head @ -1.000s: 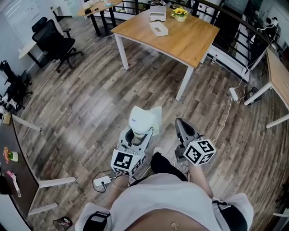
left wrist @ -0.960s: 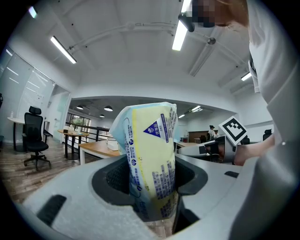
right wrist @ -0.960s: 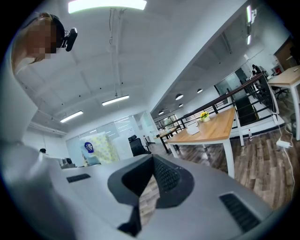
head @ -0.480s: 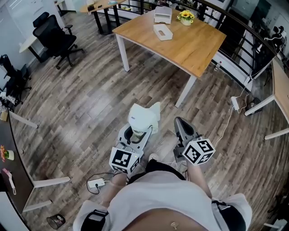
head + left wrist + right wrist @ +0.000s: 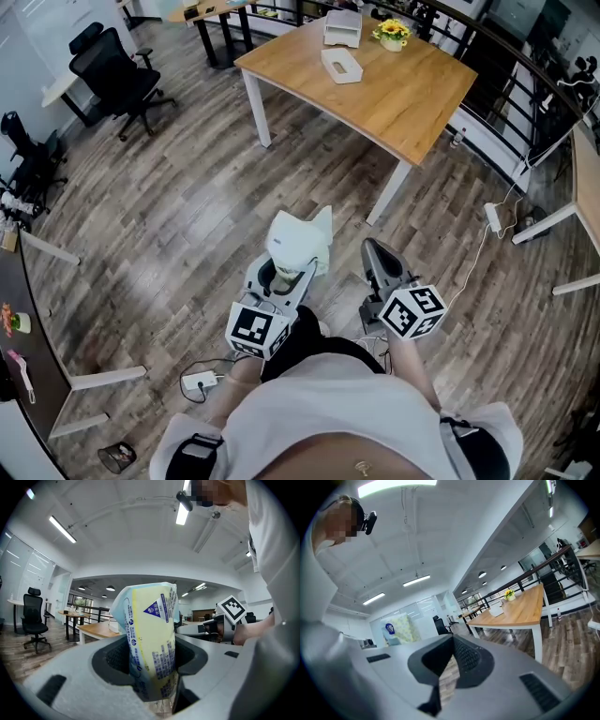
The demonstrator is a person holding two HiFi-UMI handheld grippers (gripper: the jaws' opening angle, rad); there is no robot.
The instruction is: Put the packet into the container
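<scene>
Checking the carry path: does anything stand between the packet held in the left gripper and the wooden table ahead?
Nothing visible does. The yellow and pale-blue plastic packet, clamped in the left gripper, has only wood-plank floor before it, up to the white-legged wooden table bearing a white box.

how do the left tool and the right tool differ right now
The left tool has its jaws apart, clamped on an upright yellow and blue packet; the right tool has jaws that meet at the tip. The left tool carries a load; the right tool holds nothing. Both point level, side by side above the wood floor.
</scene>
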